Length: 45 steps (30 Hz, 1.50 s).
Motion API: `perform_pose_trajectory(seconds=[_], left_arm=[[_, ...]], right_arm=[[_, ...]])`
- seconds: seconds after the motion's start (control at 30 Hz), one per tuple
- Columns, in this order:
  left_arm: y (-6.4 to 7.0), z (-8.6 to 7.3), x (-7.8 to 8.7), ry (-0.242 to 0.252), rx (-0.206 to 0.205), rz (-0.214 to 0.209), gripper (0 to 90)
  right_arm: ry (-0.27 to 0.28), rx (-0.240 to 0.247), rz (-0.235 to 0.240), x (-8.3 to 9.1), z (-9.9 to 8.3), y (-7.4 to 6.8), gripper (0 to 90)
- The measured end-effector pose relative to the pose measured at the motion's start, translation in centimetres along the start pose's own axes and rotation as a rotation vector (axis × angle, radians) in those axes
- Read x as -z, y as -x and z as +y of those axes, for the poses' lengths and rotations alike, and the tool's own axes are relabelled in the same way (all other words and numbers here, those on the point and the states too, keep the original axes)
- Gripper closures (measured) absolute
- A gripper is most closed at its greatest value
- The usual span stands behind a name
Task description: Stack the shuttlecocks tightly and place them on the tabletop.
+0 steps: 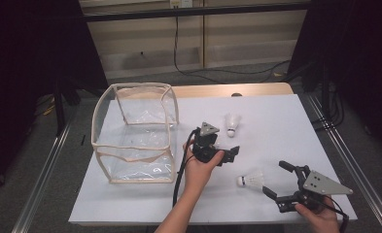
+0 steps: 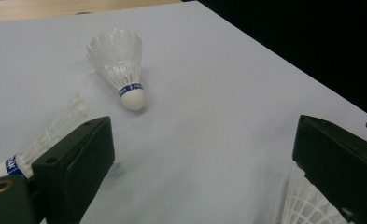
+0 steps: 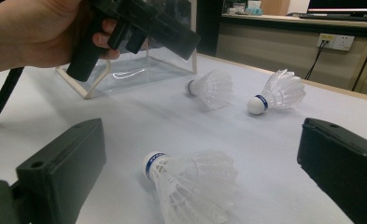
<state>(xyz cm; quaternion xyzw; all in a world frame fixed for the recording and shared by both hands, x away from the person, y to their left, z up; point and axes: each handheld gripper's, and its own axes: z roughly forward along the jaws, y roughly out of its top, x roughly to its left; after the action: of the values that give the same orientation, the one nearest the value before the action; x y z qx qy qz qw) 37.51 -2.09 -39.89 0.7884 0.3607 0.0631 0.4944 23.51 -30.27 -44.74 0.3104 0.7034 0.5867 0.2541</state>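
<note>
Left gripper (image 1: 227, 154) was held above the counter (image 1: 286, 131) near its centre, just right of the clear plastic bag (image 1: 135, 133). Jaws stood wide apart, nothing between them. In the left gripper view, a far shuttlecock (image 2: 120, 70) lay on its side ahead of the jaws, cork toward the camera, blue band visible. A second shuttlecock (image 2: 41, 140) lay partly behind the left-hand jaw; a feather skirt (image 2: 300, 205) showed under the right-hand jaw, rest hidden.

Right gripper (image 1: 282, 187) sat low at the counter's near right corner, held by the right hand (image 1: 320, 218). Jaws wide apart, not clamped on anything. Near shuttlecock (image 1: 251, 180) lay on its side just left of the jaw tips, cork pointing left; in the right gripper view it (image 3: 190, 184) lay between the two jaws, apparently touching neither.

Surroundings: bag stood open-topped w/ cream trim, at counter's left half, well apart from the near shuttlecock. Shuttlecock at the back (image 1: 233, 123) lay beyond the left gripper. In the right gripper view, the left hand (image 3: 36, 32) and its gripper hung above the counter in front of the bag, blocking part of it; two shuttlecocks lay beyond, one (image 3: 211, 88) near the bag corner, one (image 3: 277, 95) to its right. Counter surface white; wooden edge (image 1: 256, 90) at the far side. Cable (image 1: 179, 179) trailed from the left gripper toward the near edge.
</note>
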Motion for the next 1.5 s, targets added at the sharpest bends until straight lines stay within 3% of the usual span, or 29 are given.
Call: perform_pose_trajectory(seconds=[0.13,0.4,0.8,0.97,1.5], left_arm=[[0.1,-0.1,0.3,-0.009,-0.015,0.009,5.0],[0.3,-0.8,0.7,0.014,-0.023,-0.019,4.7],[0.8,-1.3,1.5,0.01,-0.053,-0.063,4.7],[1.1,-1.5,1.8,0.037,-0.067,-0.082,4.1],[1.2,-2.5,3.0,0.046,-0.107,-0.111,3.6]], right_arm=[[-0.002,-0.002,0.003,0.0,0.0,0.0,0.6],[-0.001,0.0,0.002,-0.1,0.0,0.0,0.6],[-0.005,-0.001,0.0,0.0,0.0,0.0,0.6],[-0.002,0.0,-0.001,-0.1,0.0,0.0,0.6],[-0.002,0.002,-0.002,0.0,0.0,0.0,0.6]])
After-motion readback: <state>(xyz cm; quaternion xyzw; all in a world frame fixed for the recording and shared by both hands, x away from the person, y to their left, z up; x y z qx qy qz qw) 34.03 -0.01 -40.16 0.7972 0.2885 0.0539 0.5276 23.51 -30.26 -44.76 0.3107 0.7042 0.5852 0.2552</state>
